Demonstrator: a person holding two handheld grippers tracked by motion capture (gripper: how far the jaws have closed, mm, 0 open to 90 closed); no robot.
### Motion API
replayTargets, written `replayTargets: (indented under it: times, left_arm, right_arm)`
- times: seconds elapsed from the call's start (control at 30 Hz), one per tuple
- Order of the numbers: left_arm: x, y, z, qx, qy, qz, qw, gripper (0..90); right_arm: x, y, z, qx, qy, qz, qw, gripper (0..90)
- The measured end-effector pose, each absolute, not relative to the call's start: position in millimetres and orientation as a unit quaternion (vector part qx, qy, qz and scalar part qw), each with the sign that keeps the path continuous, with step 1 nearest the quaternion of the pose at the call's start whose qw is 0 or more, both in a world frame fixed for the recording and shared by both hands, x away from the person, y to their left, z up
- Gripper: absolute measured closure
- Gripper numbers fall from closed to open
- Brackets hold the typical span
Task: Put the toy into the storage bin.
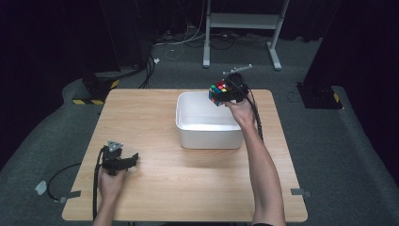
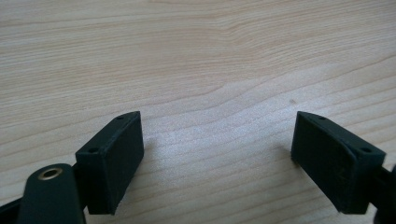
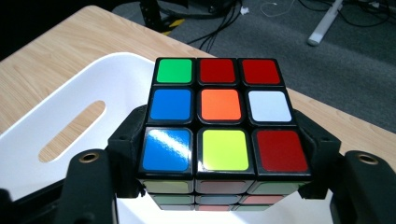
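A scrambled colour cube (image 1: 219, 92) (image 3: 219, 119) hangs in the air over the far right corner of the white tub (image 1: 188, 134) (image 3: 56, 112). My right gripper (image 1: 225, 94) (image 3: 219, 158) is shut on the cube, one black jaw pressed on each side of it. Its top face shows green, red, blue, orange, white and yellow squares. My left gripper (image 1: 134, 158) (image 2: 217, 154) rests low on the wooden table (image 1: 150, 117) (image 2: 196, 56) near the front left, open, with bare wood between its jaws.
The white tub stands at the table's middle right, with a slot handle in its wall. Past the far edge lie grey carpet, cables (image 1: 188, 40) and a white frame's legs (image 1: 275, 49). Yellow-black hazard tape (image 1: 91, 101) marks a base at the back left.
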State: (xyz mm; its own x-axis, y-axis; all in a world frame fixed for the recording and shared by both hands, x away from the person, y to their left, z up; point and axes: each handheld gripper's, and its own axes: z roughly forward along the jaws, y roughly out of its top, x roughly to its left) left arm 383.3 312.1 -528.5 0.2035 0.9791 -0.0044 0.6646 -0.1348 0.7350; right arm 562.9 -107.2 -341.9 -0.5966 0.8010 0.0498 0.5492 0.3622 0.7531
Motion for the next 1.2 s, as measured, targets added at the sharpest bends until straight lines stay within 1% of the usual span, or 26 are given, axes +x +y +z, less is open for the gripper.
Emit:
replayTargets:
  times: [0.63,0.83,0.97,1.2]
  left_arm:
    - [383.5,312.2,-528.4,0.709,0.579,0.252,0.312,17.4]
    - [383.5,312.3,-528.3,0.710,0.579,0.253,0.312,17.5]
    - [383.5,312.2,-528.4,0.710,0.579,0.253,0.312,17.5]
    - [383.4,312.2,-528.4,0.710,0.579,0.253,0.312,17.5]
  right_arm:
    - [562.0,-107.5,-350.1,0.419,0.812,0.374,0.158,33.8]
    - [562.5,-106.7,-357.7,0.418,0.817,0.364,0.159,33.8]
    - [561.3,-106.4,-361.4,0.420,0.818,0.364,0.149,33.8]
    - [560.5,-105.6,-366.2,0.418,0.823,0.353,0.153,33.8]
